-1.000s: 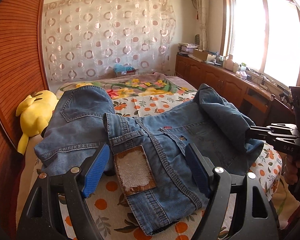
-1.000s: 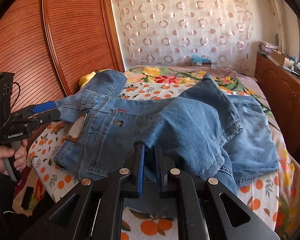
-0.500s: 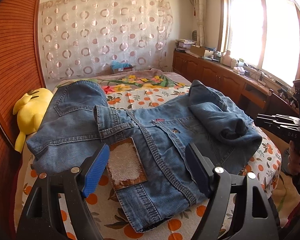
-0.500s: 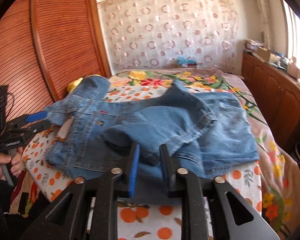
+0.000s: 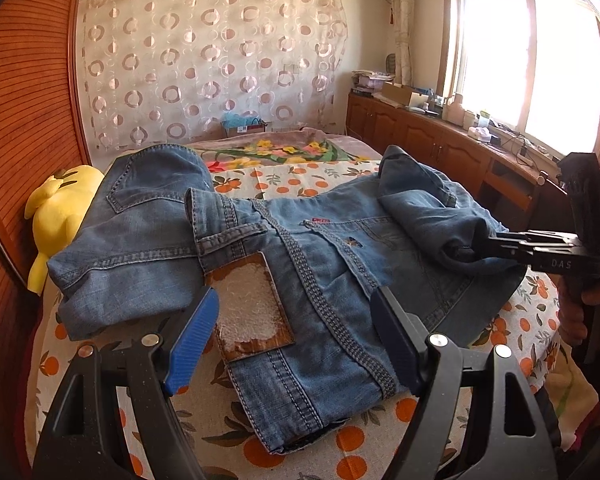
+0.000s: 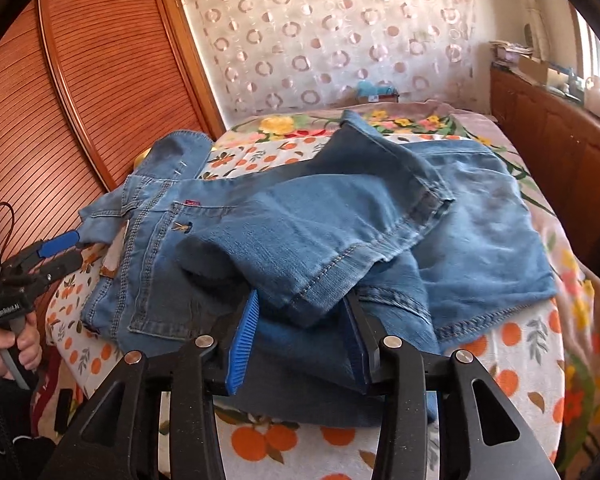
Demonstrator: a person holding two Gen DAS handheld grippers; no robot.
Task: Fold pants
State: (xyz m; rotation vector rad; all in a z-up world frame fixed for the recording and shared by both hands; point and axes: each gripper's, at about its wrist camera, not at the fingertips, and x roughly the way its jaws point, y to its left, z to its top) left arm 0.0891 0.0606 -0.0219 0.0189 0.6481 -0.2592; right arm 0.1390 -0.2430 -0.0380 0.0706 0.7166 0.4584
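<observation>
Jeans (image 5: 308,280) lie across the near end of the bed (image 6: 512,340), waistband at its left edge, legs doubled back with one hem bunched on top. My right gripper (image 6: 300,340) is opening, denim loose between its pads. Left gripper (image 5: 296,344) stands wide, gripping nothing, over the waist patch (image 5: 252,304). I'd free the fingers fully, then flatten the bunch. The near edge is tight; bare bed beyond gives room.

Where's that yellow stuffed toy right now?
In the left wrist view, the yellow plush toy lies at the bed's left edge, wedged between the wooden slatted wall and the jeans.
</observation>
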